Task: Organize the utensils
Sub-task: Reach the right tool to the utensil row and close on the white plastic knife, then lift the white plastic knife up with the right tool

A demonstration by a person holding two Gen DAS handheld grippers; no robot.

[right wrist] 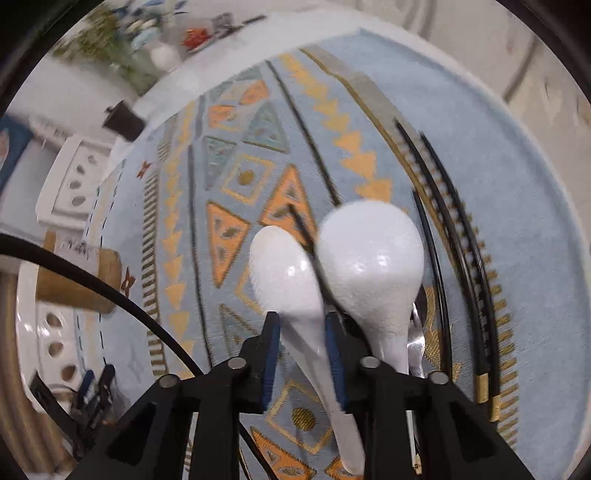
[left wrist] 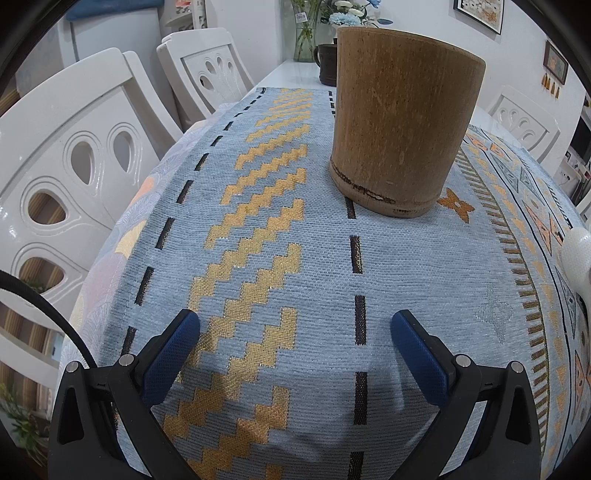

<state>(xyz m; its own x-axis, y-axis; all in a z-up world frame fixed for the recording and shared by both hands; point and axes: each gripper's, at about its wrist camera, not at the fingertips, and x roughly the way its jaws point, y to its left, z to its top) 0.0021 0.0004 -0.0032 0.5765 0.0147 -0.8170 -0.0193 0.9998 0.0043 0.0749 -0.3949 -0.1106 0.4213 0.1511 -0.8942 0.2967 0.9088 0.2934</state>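
Note:
A brown bamboo holder [left wrist: 402, 122] stands upright on the patterned blue tablecloth [left wrist: 424, 288]; in the right wrist view the holder [right wrist: 77, 280] is far left. My left gripper [left wrist: 295, 325] hovers open short of it, nothing between its fingers. My right gripper [right wrist: 303, 328] is shut on the neck of a small white spoon [right wrist: 284, 266], bowl pointing away. A larger white spoon [right wrist: 373, 258] lies beside it on the right, with a shiny metal utensil [right wrist: 415, 332] partly hidden under it. Long black chopsticks [right wrist: 454, 221] lie further right.
White chairs [left wrist: 74, 177] line the table's left side, another stands at the far right [left wrist: 524, 122]. A dark mug [left wrist: 327, 64] and a glass vase with flowers [left wrist: 306, 33] stand behind the holder. A black cable [right wrist: 110, 291] crosses the right wrist view.

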